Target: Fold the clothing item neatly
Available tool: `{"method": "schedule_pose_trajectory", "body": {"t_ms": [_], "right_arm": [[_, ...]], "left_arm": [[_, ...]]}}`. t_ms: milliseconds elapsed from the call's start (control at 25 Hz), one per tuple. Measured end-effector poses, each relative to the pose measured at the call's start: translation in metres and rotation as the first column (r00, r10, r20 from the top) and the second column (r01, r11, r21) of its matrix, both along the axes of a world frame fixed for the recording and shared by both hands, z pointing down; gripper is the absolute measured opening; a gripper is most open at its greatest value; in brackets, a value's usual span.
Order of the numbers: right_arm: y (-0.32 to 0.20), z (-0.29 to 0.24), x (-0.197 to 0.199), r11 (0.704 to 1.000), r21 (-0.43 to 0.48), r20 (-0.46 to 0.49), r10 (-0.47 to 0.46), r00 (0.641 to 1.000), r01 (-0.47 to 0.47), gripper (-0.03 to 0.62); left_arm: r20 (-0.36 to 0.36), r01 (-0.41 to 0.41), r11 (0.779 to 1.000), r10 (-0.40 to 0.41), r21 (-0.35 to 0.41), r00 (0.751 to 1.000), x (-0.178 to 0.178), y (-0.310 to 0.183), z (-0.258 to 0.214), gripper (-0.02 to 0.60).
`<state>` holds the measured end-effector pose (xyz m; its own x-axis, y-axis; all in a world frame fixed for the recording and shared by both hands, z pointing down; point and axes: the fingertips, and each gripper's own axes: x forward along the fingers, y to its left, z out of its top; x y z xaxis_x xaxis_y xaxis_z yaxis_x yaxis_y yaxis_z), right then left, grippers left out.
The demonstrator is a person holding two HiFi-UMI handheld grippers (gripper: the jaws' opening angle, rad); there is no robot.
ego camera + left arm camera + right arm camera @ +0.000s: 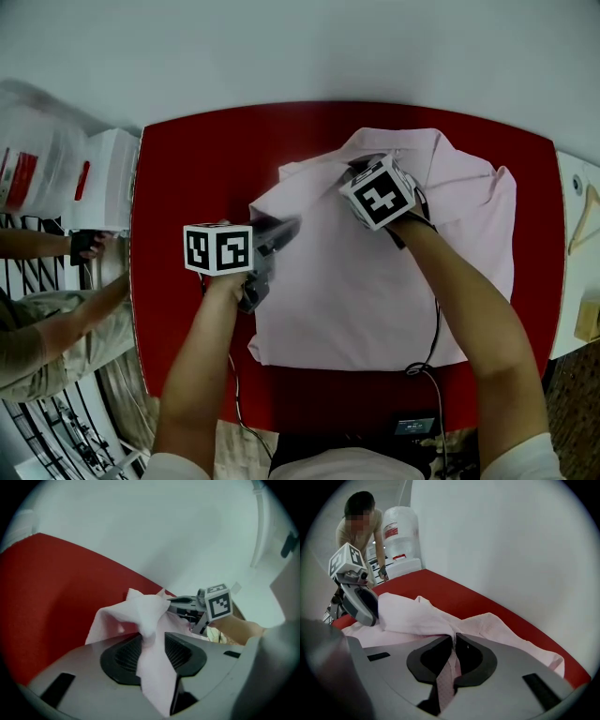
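right gripper (453, 639) clamps shirt (412, 617); left gripper (151, 637)'s parted jaws straddle it

place: office-like room | cues: water dispenser (400, 529), red table (187, 187), white wall (281, 47)

1. One pink shirt (375, 281).
2. One red desk (187, 178).
3. Two grippers: the left gripper (151, 641) and the right gripper (453, 644).
4. Two marker cubes: the left cube (217, 249) and the right cube (379, 194).
5. One bystander (351, 538).
6. One water bottle (401, 529).
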<state>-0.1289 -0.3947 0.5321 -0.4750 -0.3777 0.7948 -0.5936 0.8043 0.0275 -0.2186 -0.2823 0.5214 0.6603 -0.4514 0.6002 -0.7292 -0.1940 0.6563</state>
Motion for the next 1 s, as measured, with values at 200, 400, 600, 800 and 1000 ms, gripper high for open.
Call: {"method": "schedule_pose_trajectory", "body": {"t_ms": [200,400,600,800,1000], "right_arm": [[0.003,-0.001,-0.002,0.999,-0.004,0.007,-0.035,0.999,0.035,0.029],[0.007,-0.016,-0.005,0.992,0.03,0.069,-0.125,0.99,0.123,0.171],[0.012,-0.025,0.013,0.992,0.009,0.097,-0.123,0.988,0.123,0.218],[0.01,-0.002,0.038,0.996,-0.075,0.082,-0.032,0.996,0.039,0.218],[0.006,0.004,0.043,0.998,-0.068,0.09,0.007,0.996,-0.001,0.218]], "left_arm": [[-0.47,0.2,0.979,-0.194,-0.037,0.861,0.003,-0.027,-0.041,0.015],[-0.71,0.546,0.838,-0.383,0.002,0.591,-0.053,-0.074,-0.072,0.015],[-0.66,0.651,0.759,-0.494,-0.01,0.566,-0.078,-0.088,-0.054,0.05],[-0.636,0.668,0.743,-0.539,-0.051,0.552,-0.094,-0.084,-0.043,0.112],[-0.599,0.685,0.728,-0.542,0.015,0.589,-0.115,-0.084,-0.051,0.115]]}}
